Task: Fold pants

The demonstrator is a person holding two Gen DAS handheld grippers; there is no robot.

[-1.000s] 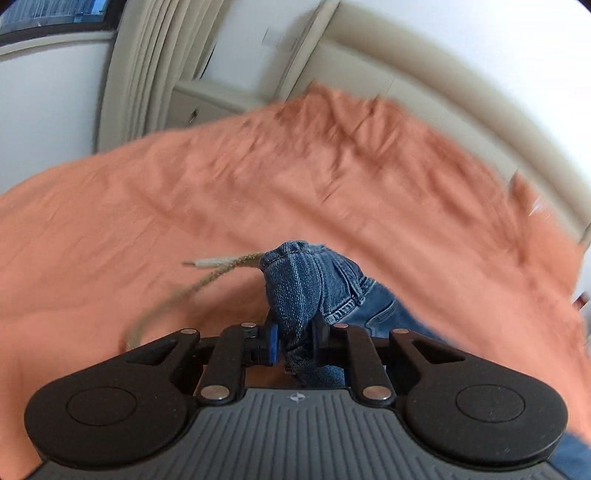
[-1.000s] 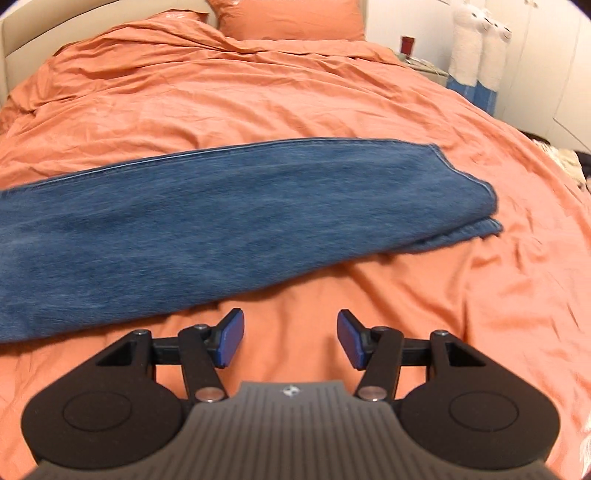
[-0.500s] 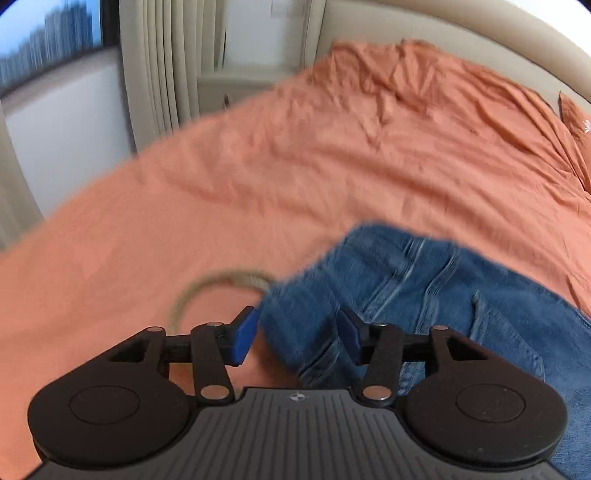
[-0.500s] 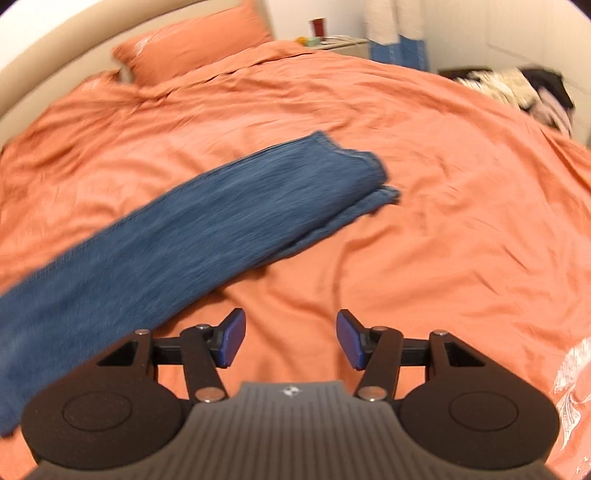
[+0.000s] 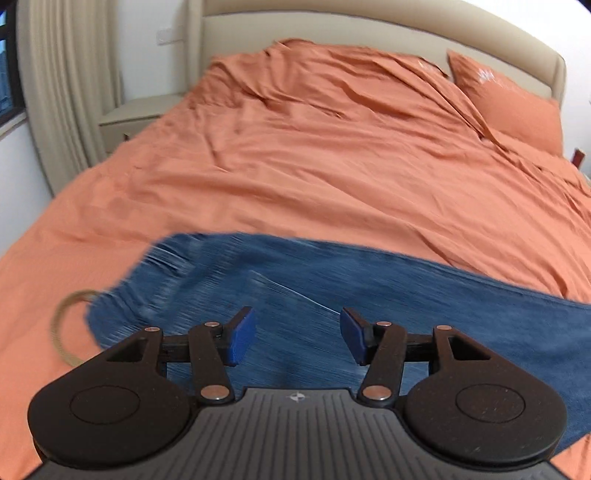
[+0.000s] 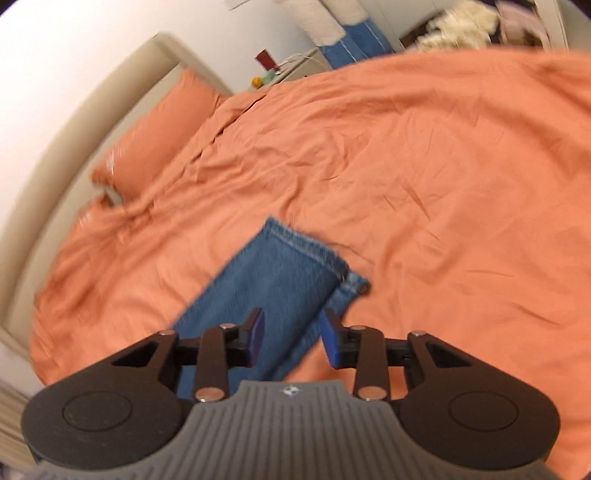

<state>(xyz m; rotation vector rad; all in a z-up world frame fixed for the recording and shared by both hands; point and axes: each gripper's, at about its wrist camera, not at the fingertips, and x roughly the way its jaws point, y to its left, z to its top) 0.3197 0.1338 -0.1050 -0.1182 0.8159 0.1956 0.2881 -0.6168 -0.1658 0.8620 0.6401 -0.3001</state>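
Blue denim pants (image 5: 332,288) lie flat across the orange bed, folded lengthwise, waist end at the left. My left gripper (image 5: 297,338) is open and empty, just above the seat of the pants. A tan cord (image 5: 61,325) loops out from the waist onto the cover. In the right wrist view the leg hems (image 6: 306,254) lie stacked, one edge peeking out. My right gripper (image 6: 291,338) is open and empty, hovering over the lower leg near the hems.
The orange duvet (image 5: 332,155) covers the whole bed, with an orange pillow (image 5: 509,107) by the beige headboard (image 5: 369,33). A nightstand (image 5: 136,114) and curtain (image 5: 66,85) stand at the left. Another nightstand with small items (image 6: 280,70) and piled clothes (image 6: 461,33) are beyond the bed.
My left gripper let go of the waistband, opened wide and drew back over the pants. My right gripper stayed open and swung toward the leg hems.
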